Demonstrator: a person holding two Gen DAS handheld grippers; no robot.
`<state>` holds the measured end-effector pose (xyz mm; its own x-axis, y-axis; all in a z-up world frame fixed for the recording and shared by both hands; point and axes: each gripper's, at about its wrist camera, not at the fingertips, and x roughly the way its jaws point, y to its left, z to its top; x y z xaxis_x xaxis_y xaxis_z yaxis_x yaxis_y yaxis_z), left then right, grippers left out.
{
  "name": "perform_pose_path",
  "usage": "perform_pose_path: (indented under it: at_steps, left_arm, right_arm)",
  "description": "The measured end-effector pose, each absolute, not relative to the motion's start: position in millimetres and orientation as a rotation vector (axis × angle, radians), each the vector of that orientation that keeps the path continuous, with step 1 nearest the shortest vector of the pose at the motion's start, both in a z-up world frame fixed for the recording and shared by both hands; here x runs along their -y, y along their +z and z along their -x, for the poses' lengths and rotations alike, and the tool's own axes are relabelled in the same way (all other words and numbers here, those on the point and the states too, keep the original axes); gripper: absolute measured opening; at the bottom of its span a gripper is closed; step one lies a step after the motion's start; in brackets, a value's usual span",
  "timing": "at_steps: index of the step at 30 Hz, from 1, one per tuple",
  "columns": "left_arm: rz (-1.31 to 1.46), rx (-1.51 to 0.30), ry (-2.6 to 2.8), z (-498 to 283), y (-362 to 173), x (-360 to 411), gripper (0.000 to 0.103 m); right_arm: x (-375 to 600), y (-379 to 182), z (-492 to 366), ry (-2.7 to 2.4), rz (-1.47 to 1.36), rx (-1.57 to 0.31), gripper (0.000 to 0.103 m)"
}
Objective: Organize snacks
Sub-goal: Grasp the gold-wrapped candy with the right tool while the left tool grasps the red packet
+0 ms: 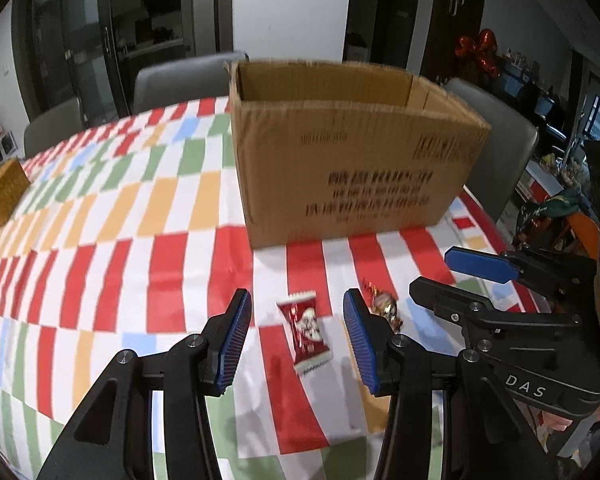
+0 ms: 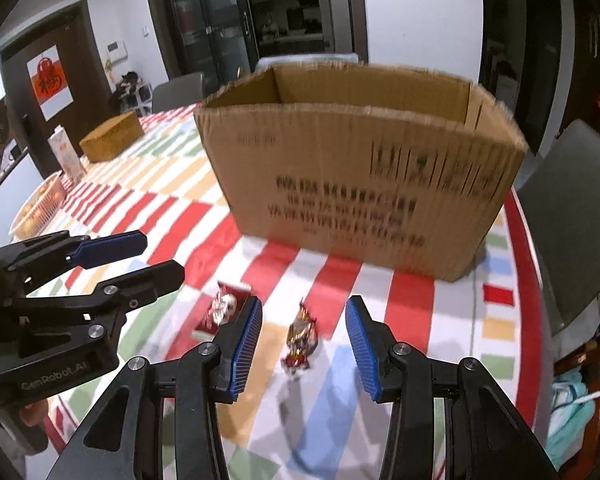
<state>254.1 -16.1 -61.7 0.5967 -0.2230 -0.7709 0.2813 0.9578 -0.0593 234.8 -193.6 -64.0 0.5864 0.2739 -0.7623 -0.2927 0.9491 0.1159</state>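
A red-and-white snack packet point(image 1: 305, 330) lies on the checked tablecloth between the open fingers of my left gripper point(image 1: 298, 342). It shows partly hidden in the right wrist view point(image 2: 224, 308). A gold-and-red wrapped candy point(image 2: 301, 338) lies between the open fingers of my right gripper point(image 2: 304, 346); in the left wrist view the candy point(image 1: 385, 305) sits just right of my left gripper's right finger. An open cardboard box point(image 1: 352, 152) stands behind both snacks, also in the right wrist view point(image 2: 360, 168). Both grippers hover low over the table, side by side.
A small woven brown box point(image 2: 112, 136) and a carton point(image 2: 66, 156) stand at the table's far left, with a basket of oranges point(image 2: 38, 208). Grey chairs point(image 1: 188, 78) ring the table. The table's right edge point(image 2: 528, 264) is close to the box.
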Motion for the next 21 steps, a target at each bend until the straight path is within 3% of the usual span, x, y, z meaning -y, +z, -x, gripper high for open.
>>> perform_pose_path:
  at_steps: [18, 21]
  left_arm:
    - [-0.065, -1.025, -0.335, -276.3, -122.2, 28.1, 0.044]
    - [-0.065, -1.034, -0.333, -279.9, -126.2, 29.9, 0.039]
  right_arm:
    - [185.6, -117.0, -256.1, 0.344, -0.002, -1.013, 0.036]
    - [183.6, -122.3, -260.0, 0.348, -0.007, -1.032, 0.033]
